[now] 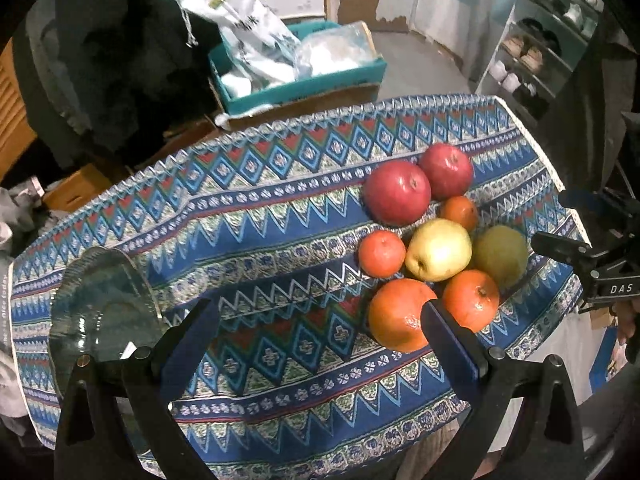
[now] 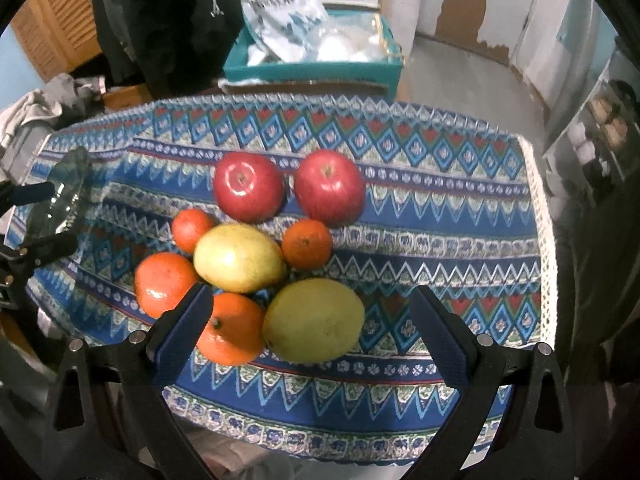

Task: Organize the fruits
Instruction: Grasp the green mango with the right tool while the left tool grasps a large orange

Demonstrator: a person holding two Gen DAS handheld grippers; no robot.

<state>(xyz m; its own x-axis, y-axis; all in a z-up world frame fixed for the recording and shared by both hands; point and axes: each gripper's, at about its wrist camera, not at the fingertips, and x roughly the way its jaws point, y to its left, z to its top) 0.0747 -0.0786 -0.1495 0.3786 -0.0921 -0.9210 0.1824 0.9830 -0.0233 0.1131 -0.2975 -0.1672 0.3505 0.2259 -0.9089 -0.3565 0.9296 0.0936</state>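
Fruit pile [image 2: 256,256] clustered on the patterned tabletop [image 2: 440,240]: two red apples [image 2: 249,187] at the far side, oranges [image 2: 232,330] and two yellow-green fruits [image 2: 314,321] nearer. Left hand-held gripper [image 1: 320,326] wide, empty. Right hand-held gripper [image 2: 312,322] wide, empty (above the pile). Glass plate [image 1: 100,300] well left of the pile.

A patterned blue cloth [image 1: 280,216] covers the bench. Behind it stands a teal box [image 1: 304,88] holding a white printed bag [image 1: 244,20] and clear plastic packets. A shoe rack [image 1: 536,52] stands at the right wall.
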